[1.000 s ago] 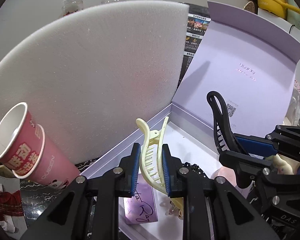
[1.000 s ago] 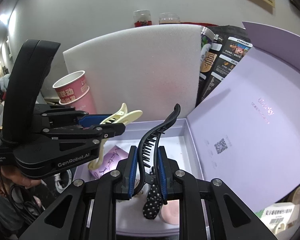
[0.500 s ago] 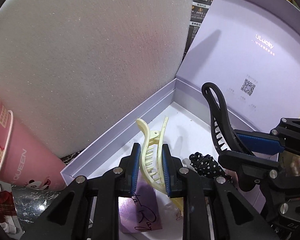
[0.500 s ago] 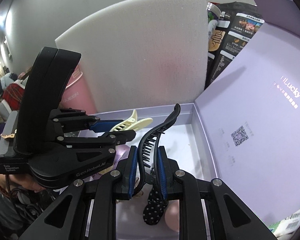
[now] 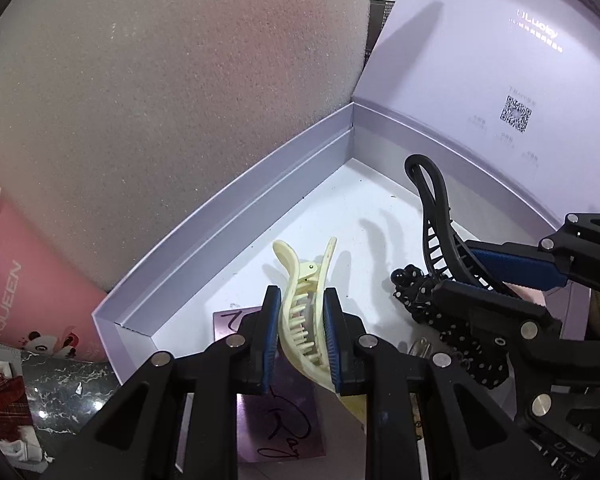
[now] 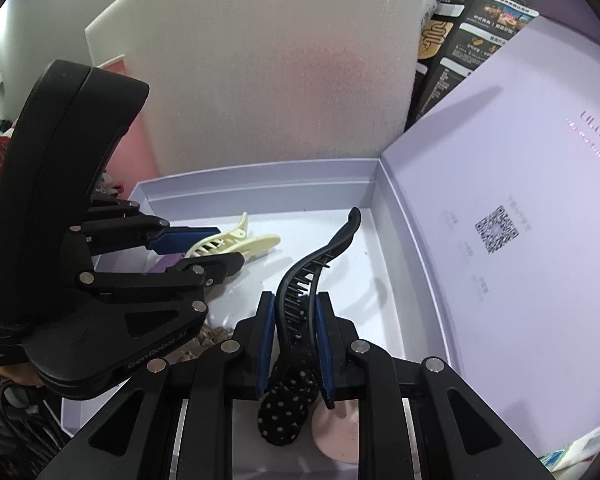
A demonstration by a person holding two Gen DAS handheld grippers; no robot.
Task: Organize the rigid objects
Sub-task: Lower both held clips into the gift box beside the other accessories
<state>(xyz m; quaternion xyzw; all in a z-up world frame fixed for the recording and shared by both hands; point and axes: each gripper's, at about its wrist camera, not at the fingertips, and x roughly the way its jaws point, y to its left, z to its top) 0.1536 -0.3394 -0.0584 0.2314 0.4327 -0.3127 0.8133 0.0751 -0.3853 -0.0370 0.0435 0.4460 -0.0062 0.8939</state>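
My left gripper (image 5: 302, 316) is shut on a pale yellow hair claw clip (image 5: 300, 304), held low over the white floor of the open lilac box (image 5: 236, 216). It also shows in the right wrist view (image 6: 236, 240). My right gripper (image 6: 296, 312) is shut on a black banana hair clip (image 6: 316, 264), also inside the box, to the right of the yellow clip. In the left wrist view the black clip (image 5: 436, 220) stands beside the box's raised lid (image 5: 500, 80).
In the box lie a black polka-dot hair piece (image 6: 288, 404), a pink round item (image 6: 338, 436) and a purple card with handwriting (image 5: 276, 420). A white foam board (image 5: 160, 100) stands behind the box. A pink paper cup (image 5: 16, 276) is at the left.
Both grippers have moved forward and down into the box with their clips. The foam board and lid loom larger; the cup has slid to the left edge.
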